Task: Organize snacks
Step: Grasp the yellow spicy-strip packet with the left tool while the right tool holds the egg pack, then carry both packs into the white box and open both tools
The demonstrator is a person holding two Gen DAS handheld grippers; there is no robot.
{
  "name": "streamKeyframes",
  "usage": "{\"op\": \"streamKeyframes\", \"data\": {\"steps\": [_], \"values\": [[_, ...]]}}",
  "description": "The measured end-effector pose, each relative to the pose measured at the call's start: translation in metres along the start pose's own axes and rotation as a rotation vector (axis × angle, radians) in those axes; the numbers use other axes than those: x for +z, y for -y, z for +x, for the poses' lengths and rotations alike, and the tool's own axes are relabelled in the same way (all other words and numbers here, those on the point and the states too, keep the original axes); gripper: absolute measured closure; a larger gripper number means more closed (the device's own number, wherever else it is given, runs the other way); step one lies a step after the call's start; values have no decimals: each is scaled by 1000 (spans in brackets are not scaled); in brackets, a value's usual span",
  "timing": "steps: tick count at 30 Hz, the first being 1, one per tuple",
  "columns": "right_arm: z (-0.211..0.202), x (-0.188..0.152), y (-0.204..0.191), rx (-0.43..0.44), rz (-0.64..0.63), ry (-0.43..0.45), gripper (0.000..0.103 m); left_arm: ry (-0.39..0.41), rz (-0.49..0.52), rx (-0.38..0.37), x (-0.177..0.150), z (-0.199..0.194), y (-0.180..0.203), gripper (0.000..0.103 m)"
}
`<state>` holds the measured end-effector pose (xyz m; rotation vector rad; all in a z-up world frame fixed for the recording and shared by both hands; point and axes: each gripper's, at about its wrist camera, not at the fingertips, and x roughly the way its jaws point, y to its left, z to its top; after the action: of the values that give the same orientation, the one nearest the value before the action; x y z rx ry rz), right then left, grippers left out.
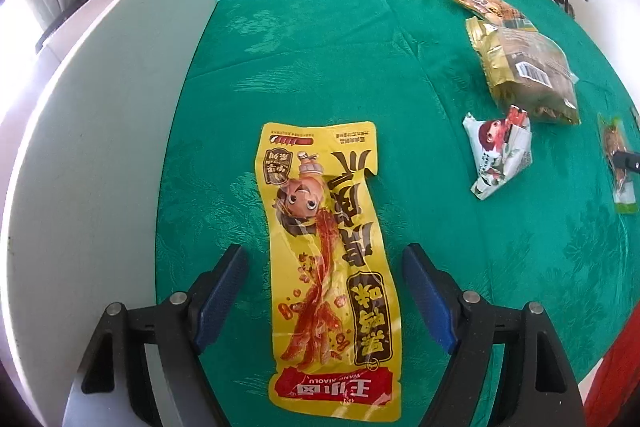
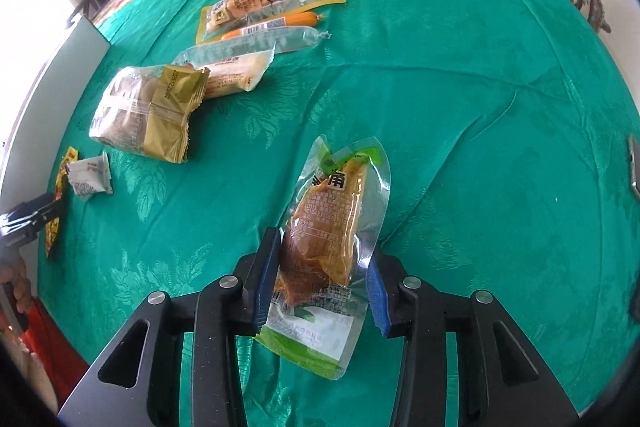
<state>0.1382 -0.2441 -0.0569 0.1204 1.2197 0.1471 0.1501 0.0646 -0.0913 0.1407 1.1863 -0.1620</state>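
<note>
Left gripper spread wide, straddling yellow pouch lying flat at lower centre on green cloth. Right gripper clamps clear pouch, lower centre. Both look light, floppy, slick; pinch mid-body.

The left gripper hangs low over the surface with its jaws spread wide, the two blue-padded fingers angled outward and touching nothing. It points forward and slightly downward. From the right side it shows as a dark shape at the far left edge, and bare fingers of the person's left hand curl around its handle just below.

The right gripper is also tipped forward and down. Its jaws stand much narrower, the blue pads pressed in against both sides of a clear packet, whose near end sits between them.
</note>
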Motion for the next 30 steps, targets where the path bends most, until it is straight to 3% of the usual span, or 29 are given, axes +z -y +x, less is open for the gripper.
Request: {"op": "streamKeyframes", "data": {"steps": [2, 3, 5, 11, 18, 21, 25, 27, 30], "values": [[-14, -4, 1, 28, 10, 44, 73, 9, -26, -31, -5, -3, -3, 53], [-22, -6, 1, 44, 16, 67, 73, 30, -34, -30, -8, -6, -5, 60], [-38, -11, 0, 67, 7, 107, 74, 50, -74, -64, -14, -11, -11, 63], [-63, -28, 1, 123, 7, 178, 74, 118, -182, -169, -34, -31, -13, 64], [-69, -28, -14, 134, 2, 173, 74, 215, -239, -288, -36, -87, -6, 64], [-86, -18, -49, 192, -58, 198, 74, 295, -257, -323, -32, -129, -23, 64], [-116, 10, -132, 324, -182, 242, 74, 385, -333, -313, -31, -178, -80, 64], [-132, 25, -184, 406, -254, 263, 74, 411, -392, -273, -36, -195, -118, 64], [-148, 43, -269, 530, -351, 271, 74, 422, -466, -126, -50, -207, -175, 63]]}}
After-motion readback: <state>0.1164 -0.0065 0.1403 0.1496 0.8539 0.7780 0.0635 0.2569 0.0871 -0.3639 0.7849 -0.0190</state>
